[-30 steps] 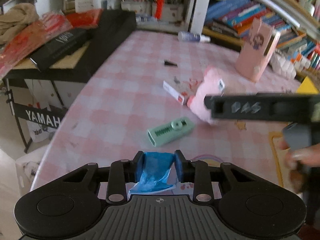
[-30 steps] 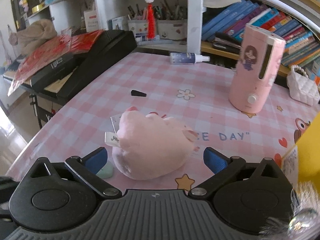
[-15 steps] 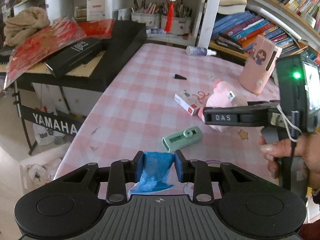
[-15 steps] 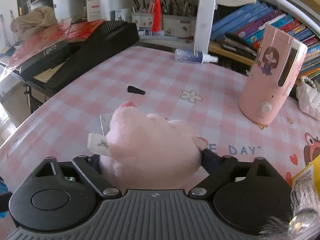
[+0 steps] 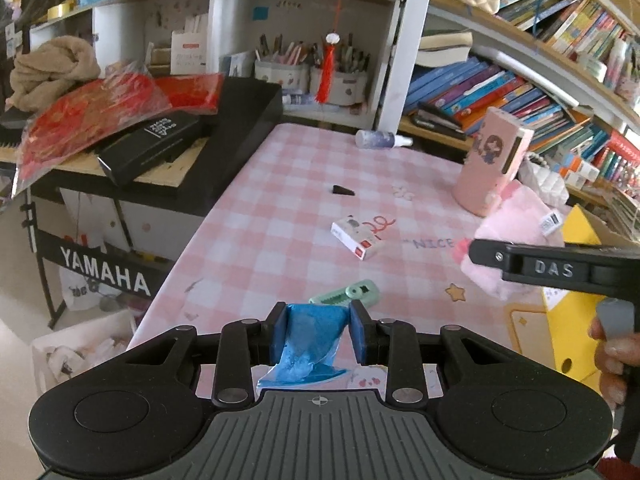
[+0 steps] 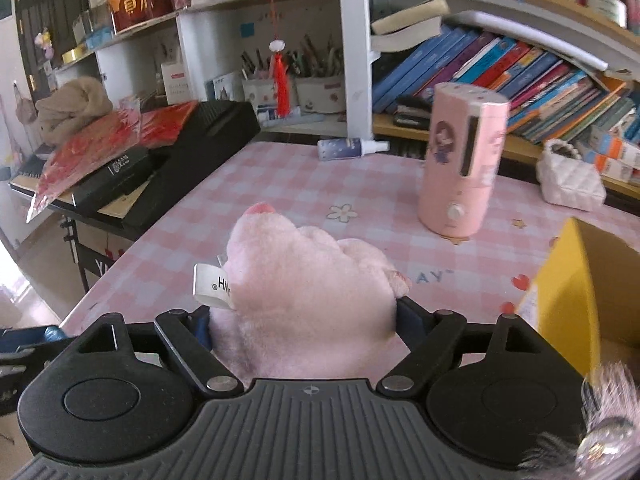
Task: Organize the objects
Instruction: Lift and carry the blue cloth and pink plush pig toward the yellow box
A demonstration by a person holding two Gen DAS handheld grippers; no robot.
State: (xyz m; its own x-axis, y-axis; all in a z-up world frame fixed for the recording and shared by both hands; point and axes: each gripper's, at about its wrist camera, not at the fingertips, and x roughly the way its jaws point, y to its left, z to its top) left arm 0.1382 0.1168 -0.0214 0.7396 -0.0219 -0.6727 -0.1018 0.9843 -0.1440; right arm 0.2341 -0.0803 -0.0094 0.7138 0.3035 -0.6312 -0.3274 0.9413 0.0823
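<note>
Right wrist view: my right gripper (image 6: 304, 320) is clamped on the plush (image 6: 304, 292), soft and light, pads sunk into its flanks; a mid-body hold suits it. Left gripper (image 5: 318, 338) pinches a limp blue bag (image 5: 310, 344). A second back the plush lay on the table (image 6: 280, 168) between spread jaws; now it rides lifted, box (image 6: 576, 280) beside it.

Two forward wrist views, shared table (image 5: 280, 216)
</note>
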